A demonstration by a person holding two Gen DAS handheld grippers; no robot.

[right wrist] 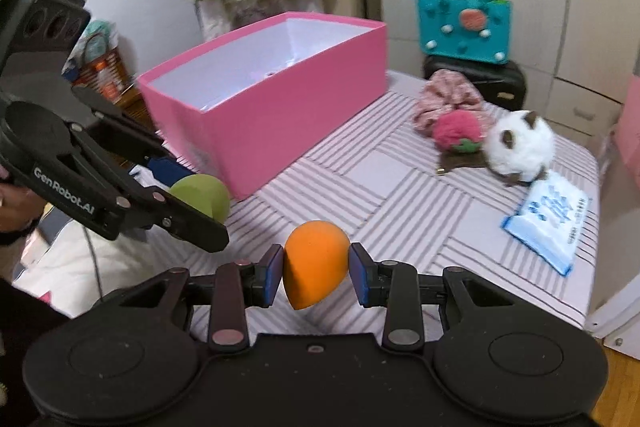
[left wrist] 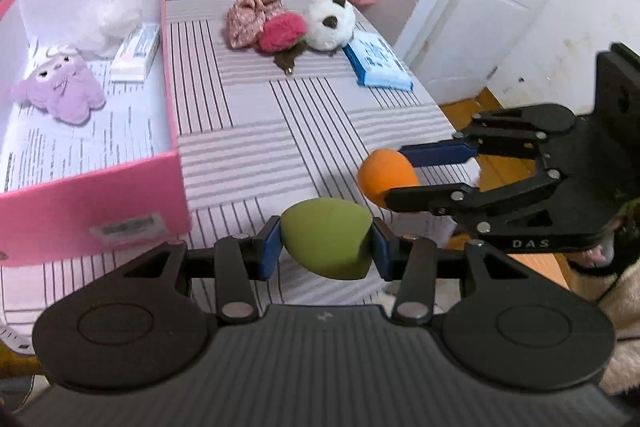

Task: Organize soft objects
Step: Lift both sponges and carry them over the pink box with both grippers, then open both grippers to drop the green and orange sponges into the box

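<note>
Your left tongs (left wrist: 326, 245) are clamped on a green egg-shaped sponge (left wrist: 326, 239), the blue pads pressing it from both sides, held above the near edge of the striped surface (left wrist: 280, 115). Your right tongs (right wrist: 316, 273) grip an orange egg-shaped sponge (right wrist: 316, 263) the same way, its pointed end down; in the left wrist view that orange sponge sits at about 2 o'clock from the green one, just apart from it.

The pink box (left wrist: 176, 131) stands open at 10 o'clock from the left tongs, on the surface. Inside it lie a purple plush toy (left wrist: 60, 87), a white fluffy item (left wrist: 112, 19) and a small white packet (left wrist: 136, 53), all on printed paper lining the bottom.

At 12 o'clock, near the far edge of the surface, a pink floral cloth bundle (left wrist: 250, 13), a red plush strawberry (left wrist: 282, 33) and a white round plush with brown ears (left wrist: 330, 21) touch one another in a row. A blue tissue pack (left wrist: 376, 61) lies just beside the white plush, at 1 o'clock.
</note>
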